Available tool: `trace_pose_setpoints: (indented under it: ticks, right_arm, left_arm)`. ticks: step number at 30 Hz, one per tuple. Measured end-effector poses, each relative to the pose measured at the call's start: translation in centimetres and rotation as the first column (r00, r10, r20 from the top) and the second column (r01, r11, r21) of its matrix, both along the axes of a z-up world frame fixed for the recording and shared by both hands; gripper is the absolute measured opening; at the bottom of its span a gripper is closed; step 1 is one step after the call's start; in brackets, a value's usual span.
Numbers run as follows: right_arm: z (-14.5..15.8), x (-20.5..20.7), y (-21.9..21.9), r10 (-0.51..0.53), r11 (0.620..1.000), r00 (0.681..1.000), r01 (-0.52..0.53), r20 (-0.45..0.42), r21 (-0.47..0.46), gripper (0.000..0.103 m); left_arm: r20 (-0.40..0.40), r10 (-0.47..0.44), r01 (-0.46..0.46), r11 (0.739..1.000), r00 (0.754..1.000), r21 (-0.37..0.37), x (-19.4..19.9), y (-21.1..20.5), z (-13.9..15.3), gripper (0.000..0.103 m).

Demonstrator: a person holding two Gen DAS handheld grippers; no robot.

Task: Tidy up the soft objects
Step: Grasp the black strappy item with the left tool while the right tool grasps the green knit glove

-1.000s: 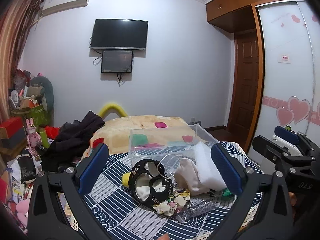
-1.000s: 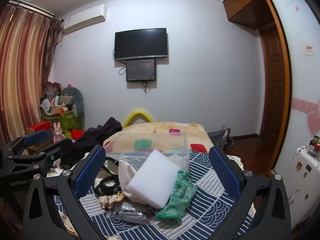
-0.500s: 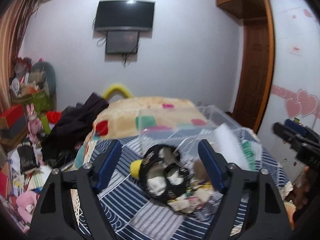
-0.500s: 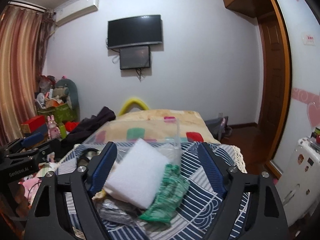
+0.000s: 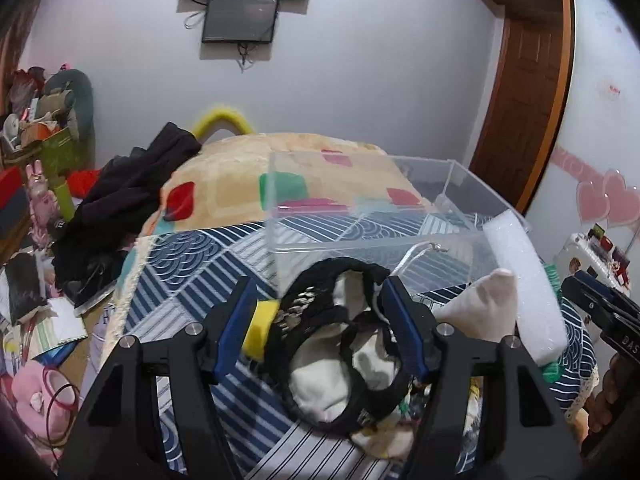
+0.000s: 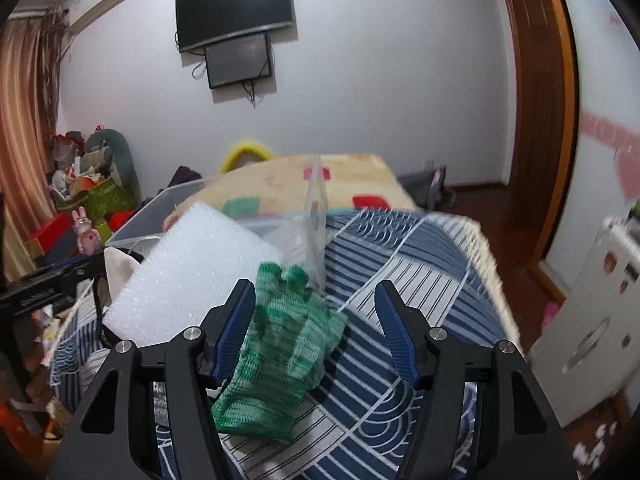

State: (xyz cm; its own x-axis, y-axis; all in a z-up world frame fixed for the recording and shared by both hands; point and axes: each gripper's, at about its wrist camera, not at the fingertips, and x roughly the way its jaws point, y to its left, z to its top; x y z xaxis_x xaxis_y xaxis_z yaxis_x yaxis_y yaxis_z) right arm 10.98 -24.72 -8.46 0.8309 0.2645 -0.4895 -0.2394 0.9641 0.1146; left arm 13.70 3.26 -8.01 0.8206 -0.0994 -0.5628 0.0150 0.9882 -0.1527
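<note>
Left gripper (image 5: 316,304) over black lace garment (image 5: 340,344) on blue patterned bedspread (image 5: 192,264); jaws just closing in, garment between them, pads not yet pressing. Yellow sponge (image 5: 260,332) beside left pad. Right gripper (image 6: 314,304) above green knit glove (image 6: 280,356), jaws narrowing too, glove between them, right pad apart from it; gap remains. White foam sheet (image 6: 188,276) leans by glove. Clear plastic box (image 5: 360,216) just behind pile.

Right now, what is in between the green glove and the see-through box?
In the right wrist view, only bare blue striped cloth lies between the green glove and the clear box. The white foam pad sits off to the glove's side.
</note>
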Motion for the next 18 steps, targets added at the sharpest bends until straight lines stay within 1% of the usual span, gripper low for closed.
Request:
trace_pose_setpoints:
  ticks: [3,6,7,8,9,10,12,13,16,18]
  right_arm:
    - [-0.7,0.5,-0.1,0.035,0.998,0.997,-0.032,-0.063,0.049,0.059]
    - [-1.2,0.7,0.1,0.054,0.998,0.994,-0.050,-0.094,0.046,0.059]
    - [-1.5,1.1,0.2,0.060,0.998,0.993,-0.056,-0.105,0.039,0.059]
    - [-1.6,1.2,0.2,0.064,0.998,0.991,-0.060,-0.116,0.035,0.059]
    - [-1.8,1.3,0.3,0.065,0.998,0.990,-0.061,-0.124,0.033,0.059]
    - [-2.0,1.4,0.4,0.065,0.998,0.989,-0.062,-0.133,0.029,0.059]
    - [-2.3,1.7,0.7,0.069,0.998,0.987,-0.068,-0.146,0.011,0.050]
    - [-2.4,1.6,0.8,0.070,0.998,0.986,-0.070,-0.150,0.001,0.038]
    - [-2.5,1.5,1.2,0.096,0.995,0.983,-0.096,-0.154,0.005,0.024]
    - [-2.2,1.2,1.2,0.089,0.996,0.986,-0.091,-0.139,-0.009,0.020]
  left_arm:
    - [-0.037,-0.007,0.006,1.000,0.999,-0.008,1.0,-0.5,-0.9,0.065]
    - [-0.045,0.001,0.000,1.000,0.999,0.017,1.2,-0.8,-1.7,0.063]
    - [-0.041,0.003,-0.002,1.000,0.999,0.026,1.2,-0.9,-1.8,0.057]
    - [-0.033,0.000,0.001,0.999,0.999,0.034,1.1,-1.0,-1.8,0.045]
    - [-0.022,-0.008,0.009,0.999,1.000,0.038,0.8,-1.1,-1.7,0.039]
    - [-0.015,-0.015,0.016,0.999,1.000,0.038,0.7,-1.2,-1.8,0.035]
    - [-0.001,-0.026,0.026,0.999,1.000,0.037,0.3,-1.2,-1.7,0.032]
    - [0.004,-0.026,0.026,0.999,1.000,0.041,0.1,-1.2,-1.6,0.030]
    - [0.010,-0.020,0.020,0.999,1.000,0.044,-0.8,-1.2,-1.5,0.025]
    - [0.016,-0.018,0.017,0.999,1.000,0.034,-1.4,-1.1,-1.3,0.023]
